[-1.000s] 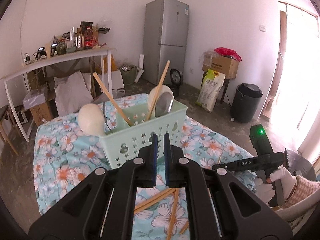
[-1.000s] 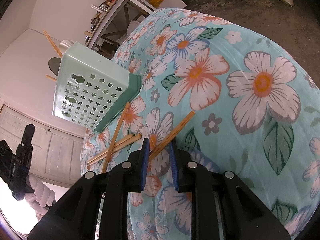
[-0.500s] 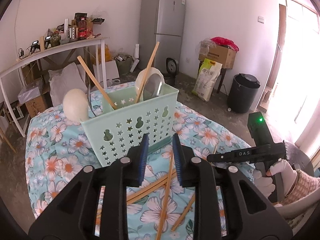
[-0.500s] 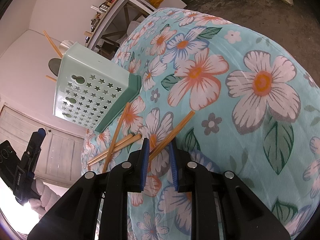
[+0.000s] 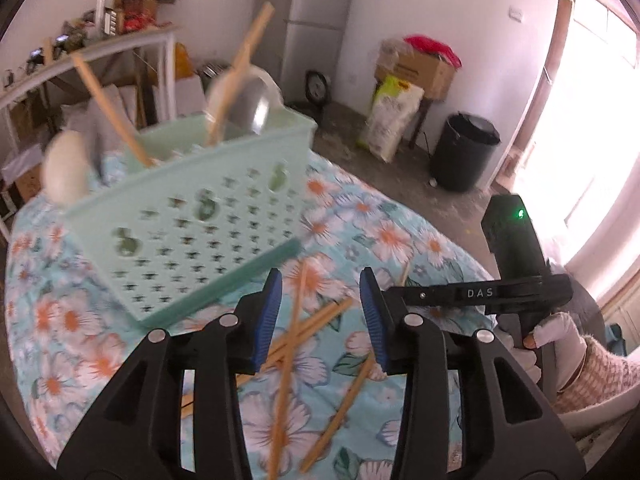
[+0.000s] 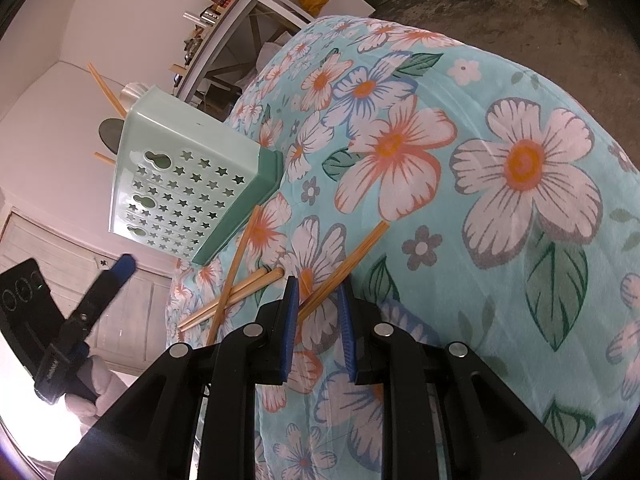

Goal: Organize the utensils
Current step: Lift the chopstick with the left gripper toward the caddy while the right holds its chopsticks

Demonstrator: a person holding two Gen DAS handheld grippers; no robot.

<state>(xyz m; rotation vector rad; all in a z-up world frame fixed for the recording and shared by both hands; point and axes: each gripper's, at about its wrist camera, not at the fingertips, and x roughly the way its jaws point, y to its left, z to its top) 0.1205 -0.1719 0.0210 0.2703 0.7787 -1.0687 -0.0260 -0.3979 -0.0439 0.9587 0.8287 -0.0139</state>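
A: Where are the chopsticks (image 5: 294, 332)?

B: Loose on the floral cloth (image 6: 520, 128), crossed in a small heap just in front of the basket (image 5: 208, 236). One lies a little apart from the rest, nearer the right gripper (image 6: 318, 316). Two more already stand in the basket, beside what look like spoon bowls (blurred, so I won't swear to it).

A: How will they handle?

B: Light, stiff, thin, and probably a bit slick, being smooth wood or bamboo. They won't bend or break under the pads, but a round stick can roll or swivel if pinched off-centre. I'd take one near its middle, across its length, so it hangs balanced. Where they cross is the awkward spot: closing there could catch two at once or scatter the heap.

A: And the tools?

B: The left gripper (image 5: 320, 312) hovers over the heap with its jaws opening; sticks show through the gap, yet the pads press on nothing. The right gripper's jaws stand narrowly apart, astride the end of the lone stick; I judge that the pads aren't clamping it, though the gap is small.

A: Anything else close by?

B: Only the gloved hand (image 5: 556, 332) holding the right tool, at the cloth's edge.
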